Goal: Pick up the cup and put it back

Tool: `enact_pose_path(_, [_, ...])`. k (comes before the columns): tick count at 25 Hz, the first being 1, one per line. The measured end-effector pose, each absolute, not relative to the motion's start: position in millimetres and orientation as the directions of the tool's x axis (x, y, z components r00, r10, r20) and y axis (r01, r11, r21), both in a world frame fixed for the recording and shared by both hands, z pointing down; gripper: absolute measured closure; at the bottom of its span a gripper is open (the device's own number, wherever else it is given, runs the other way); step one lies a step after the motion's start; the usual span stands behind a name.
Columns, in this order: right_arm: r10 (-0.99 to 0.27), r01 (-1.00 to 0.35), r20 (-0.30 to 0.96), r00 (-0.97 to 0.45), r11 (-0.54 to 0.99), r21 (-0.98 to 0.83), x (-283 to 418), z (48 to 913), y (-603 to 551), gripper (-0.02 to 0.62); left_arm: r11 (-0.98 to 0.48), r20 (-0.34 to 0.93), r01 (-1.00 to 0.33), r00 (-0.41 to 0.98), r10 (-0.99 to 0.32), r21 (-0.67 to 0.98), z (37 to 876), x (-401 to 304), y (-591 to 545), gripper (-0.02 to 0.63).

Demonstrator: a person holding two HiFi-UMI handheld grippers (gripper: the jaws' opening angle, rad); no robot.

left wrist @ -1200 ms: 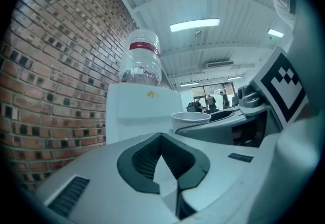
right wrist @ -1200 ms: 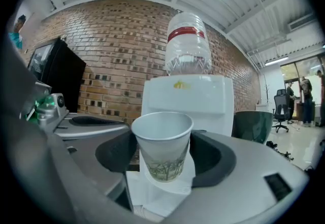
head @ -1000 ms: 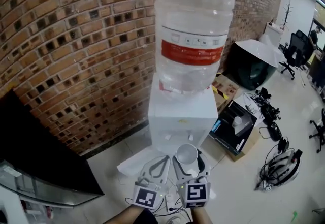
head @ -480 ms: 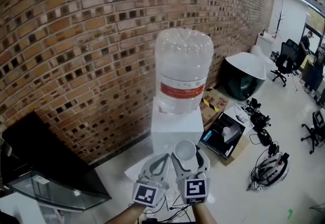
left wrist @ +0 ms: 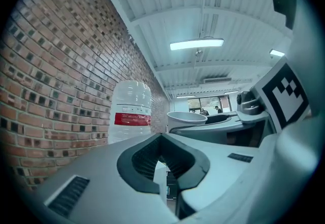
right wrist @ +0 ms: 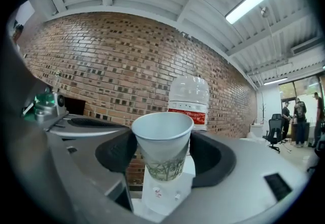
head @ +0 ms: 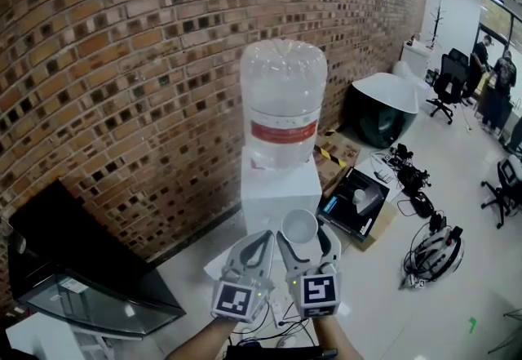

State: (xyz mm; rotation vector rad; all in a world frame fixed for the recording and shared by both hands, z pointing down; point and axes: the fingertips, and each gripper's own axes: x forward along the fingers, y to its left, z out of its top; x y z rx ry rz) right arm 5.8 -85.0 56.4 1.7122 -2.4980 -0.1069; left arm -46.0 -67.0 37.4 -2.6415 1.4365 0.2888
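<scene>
- Your right gripper (right wrist: pixel 164 159) is clamped on the paper cup (right wrist: pixel 162 134), which is upright, off any surface, in front of the water dispenser (head: pixel 278 191).
- Your left gripper (left wrist: pixel 161 140) is closed, empty, just beside it.

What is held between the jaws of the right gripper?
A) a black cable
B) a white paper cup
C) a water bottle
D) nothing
B: the right gripper has its jaws pressed on both sides of an upright white paper cup.
</scene>
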Motion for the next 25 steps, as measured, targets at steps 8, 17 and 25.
enact_pose_path(8, [-0.931,-0.926,0.041,-0.362,0.365,0.1,1.9,53.5,-82.4,0.261,-0.55,-0.2,-0.835,0.537,-0.819,0.011,39.0,-46.8,-64.0,0.615])
enact_pose_path(17, [-0.924,-0.915,0.072,-0.376,0.383,0.126,6.8,75.2,-96.6,0.261,-0.551,-0.191,-0.834,0.536,-0.822,0.032,53.3,-43.5,-77.6,0.615])
enact_pose_path(25, [-0.922,-0.925,0.117,-0.37,0.377,0.047,21.7,143.8,-136.3,0.261,-0.542,-0.198,-0.84,0.524,-0.828,0.043,105.2,-34.8,-124.4,0.615])
